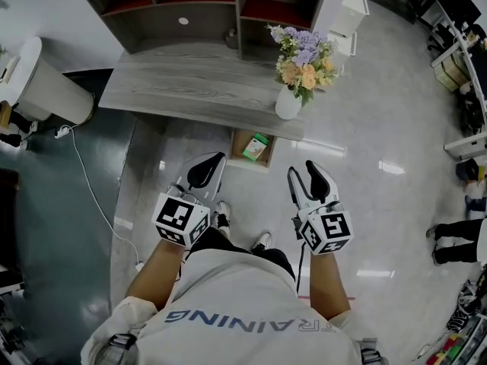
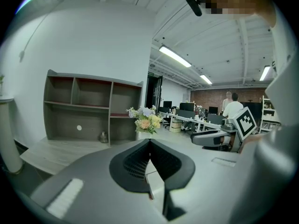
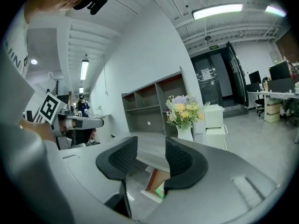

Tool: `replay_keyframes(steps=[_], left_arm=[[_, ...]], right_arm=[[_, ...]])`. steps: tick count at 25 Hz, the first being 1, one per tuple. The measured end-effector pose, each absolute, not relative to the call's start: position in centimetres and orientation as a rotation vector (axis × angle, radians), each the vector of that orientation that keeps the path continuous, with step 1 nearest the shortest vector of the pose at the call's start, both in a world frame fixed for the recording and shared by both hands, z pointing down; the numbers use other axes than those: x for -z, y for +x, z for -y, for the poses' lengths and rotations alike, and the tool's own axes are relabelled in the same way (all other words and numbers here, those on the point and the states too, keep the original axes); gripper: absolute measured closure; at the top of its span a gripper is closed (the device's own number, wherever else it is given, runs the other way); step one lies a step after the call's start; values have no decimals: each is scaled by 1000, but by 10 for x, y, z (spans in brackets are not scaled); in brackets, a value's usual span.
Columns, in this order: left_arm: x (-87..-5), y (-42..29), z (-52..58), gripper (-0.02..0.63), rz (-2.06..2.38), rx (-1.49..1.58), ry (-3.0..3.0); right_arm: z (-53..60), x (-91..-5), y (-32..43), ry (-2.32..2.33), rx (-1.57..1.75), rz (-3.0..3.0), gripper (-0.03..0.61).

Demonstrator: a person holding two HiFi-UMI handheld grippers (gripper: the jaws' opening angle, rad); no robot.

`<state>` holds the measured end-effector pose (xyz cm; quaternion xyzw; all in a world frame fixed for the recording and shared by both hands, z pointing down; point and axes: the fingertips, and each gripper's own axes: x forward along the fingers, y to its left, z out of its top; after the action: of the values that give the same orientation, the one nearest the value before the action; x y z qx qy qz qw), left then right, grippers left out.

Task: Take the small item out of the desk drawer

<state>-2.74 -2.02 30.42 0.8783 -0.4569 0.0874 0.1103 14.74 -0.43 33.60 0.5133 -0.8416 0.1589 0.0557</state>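
Under the grey wooden desk a small wooden drawer stands pulled out, with a small green item lying inside it. The right gripper view shows the same drawer and green item beyond the jaws. My left gripper hovers just left of the drawer, its jaws pressed together with nothing in them, as the left gripper view confirms. My right gripper hovers to the drawer's right, open, and the gap between its pads holds nothing.
A white vase of flowers stands on the desk's front right corner, just above the drawer. A shelf unit lines the desk's back. A white cable runs over the floor at left. Another person's legs show at far right.
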Motion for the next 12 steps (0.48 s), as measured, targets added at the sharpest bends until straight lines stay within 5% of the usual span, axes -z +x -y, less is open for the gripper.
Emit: replay_keyframes(steps=[8,12], left_arm=[[-301,-26,12,615,1349,-250,2581],[-304,-28,11,615,1356,-240,2569]], right_arm=[[-2,-341,145,1527,-489,2527,192],[-4,-343,140,1503,-490,2528,160]])
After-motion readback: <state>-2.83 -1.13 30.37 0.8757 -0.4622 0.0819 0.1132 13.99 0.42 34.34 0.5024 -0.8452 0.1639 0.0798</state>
